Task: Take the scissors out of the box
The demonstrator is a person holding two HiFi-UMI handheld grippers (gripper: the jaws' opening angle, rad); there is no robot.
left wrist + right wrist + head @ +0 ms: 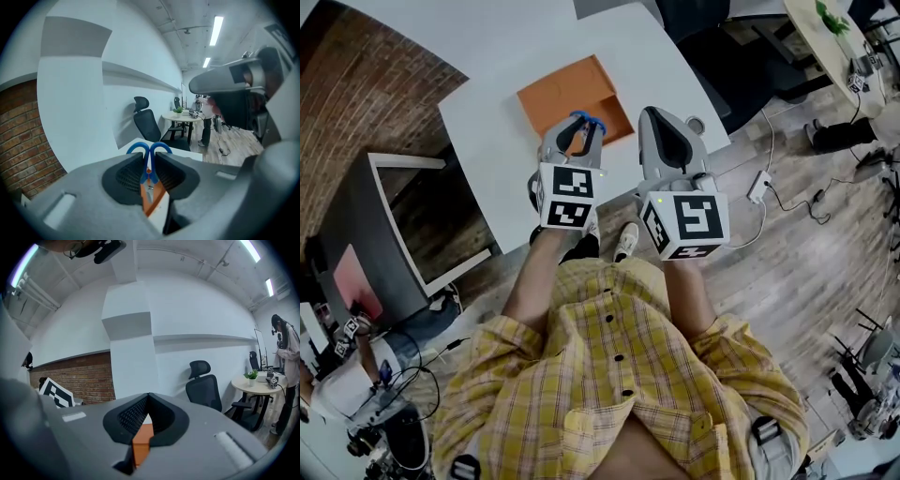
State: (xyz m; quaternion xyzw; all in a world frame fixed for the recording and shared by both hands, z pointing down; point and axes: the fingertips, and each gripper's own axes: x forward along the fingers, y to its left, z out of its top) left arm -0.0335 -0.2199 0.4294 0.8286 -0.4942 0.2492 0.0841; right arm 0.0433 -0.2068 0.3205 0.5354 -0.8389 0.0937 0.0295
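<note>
My left gripper (574,139) is shut on a pair of blue-handled scissors (587,123), held above the near edge of the open orange box (567,92) on the white table (487,122). In the left gripper view the blue loops (149,149) stick up past the fingertips, the blades run down between the jaws, and the orange box (156,200) shows below. My right gripper (664,131) hangs beside it to the right, over the table's edge. Its jaws meet at the tips with nothing between them, and the orange box (140,442) shows beneath the right gripper (149,396).
A grey shelf unit (403,225) stands left of the table. A power strip (759,186) and cables lie on the wooden floor at right. A black office chair (145,123) and a round table (180,117) stand beyond; a person (286,362) stands by it.
</note>
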